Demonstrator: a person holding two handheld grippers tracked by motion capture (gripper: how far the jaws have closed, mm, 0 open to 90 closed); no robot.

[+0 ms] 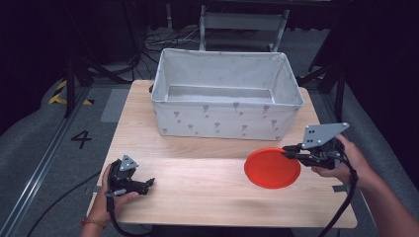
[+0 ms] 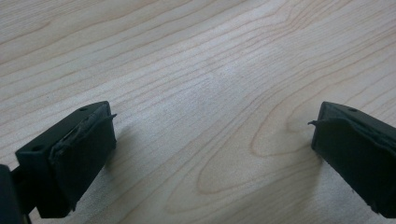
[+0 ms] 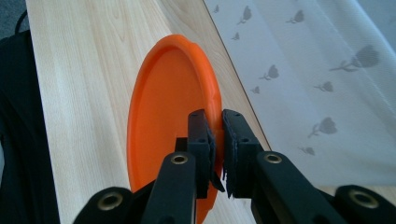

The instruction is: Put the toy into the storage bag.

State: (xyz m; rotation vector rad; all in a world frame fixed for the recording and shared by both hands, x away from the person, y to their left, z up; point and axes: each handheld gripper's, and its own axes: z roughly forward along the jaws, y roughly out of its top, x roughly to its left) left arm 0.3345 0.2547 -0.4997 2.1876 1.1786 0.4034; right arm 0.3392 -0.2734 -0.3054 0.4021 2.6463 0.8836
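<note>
The right claw has its two black jaws pressed nearly together on the rim of the flat round orange plastic plate, one jaw inside the raised lip and one outside. That edge pinch is likely chosen because a thin disc lying flat offers nothing else to take hold of. In the high view the right claw reaches in from the plate's right side, held low and roughly level with the pale wooden counter; the plate lies on the counter's right half, just in front of the box. It appears to rest flat or nearly so, hollow face up. Being round, it has no long axis; its face points upward.

Just behind the plate stands the open rectangular white fabric box with a small grey flower print, its long side running across the counter. It seems the likely place for the plate.

The left claw rests at the counter's near left, well apart from the plate, jaws spread wide over bare wood and holding nothing, probably waiting.
</note>
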